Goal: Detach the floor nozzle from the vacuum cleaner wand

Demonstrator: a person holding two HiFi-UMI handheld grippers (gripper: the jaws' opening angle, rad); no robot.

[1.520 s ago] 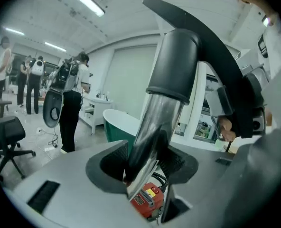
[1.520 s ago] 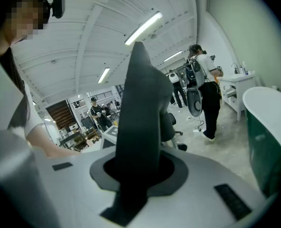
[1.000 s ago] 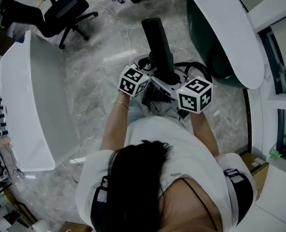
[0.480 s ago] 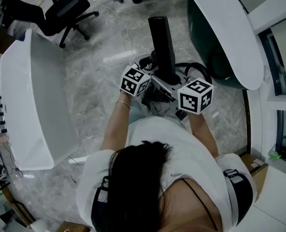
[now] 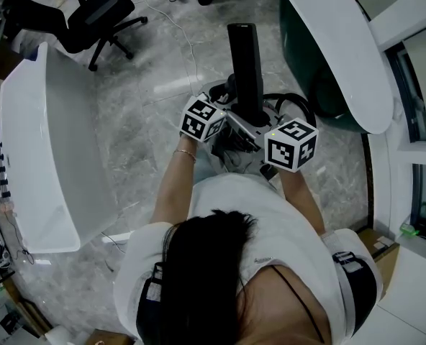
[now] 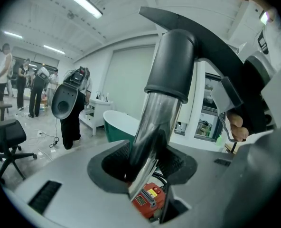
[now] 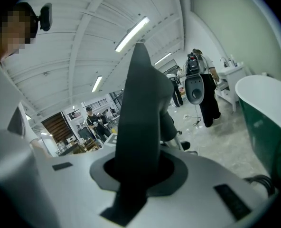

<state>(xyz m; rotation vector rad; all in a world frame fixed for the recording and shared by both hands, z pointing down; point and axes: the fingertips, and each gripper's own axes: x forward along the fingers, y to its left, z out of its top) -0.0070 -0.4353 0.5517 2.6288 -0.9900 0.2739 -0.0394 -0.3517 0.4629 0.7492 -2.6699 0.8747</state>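
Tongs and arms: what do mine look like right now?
Left tongs and right tongs: pale grey bodies, dark grey pads. Each carries a white cube with black square markers. White short sleeves; thin bracelet on the left wrist.

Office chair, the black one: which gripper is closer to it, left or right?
Left. The left gripper, clamped on the wand, is on the side facing the office chair; the right gripper, clamped on the floor nozzle, is beyond the left one, farther away.
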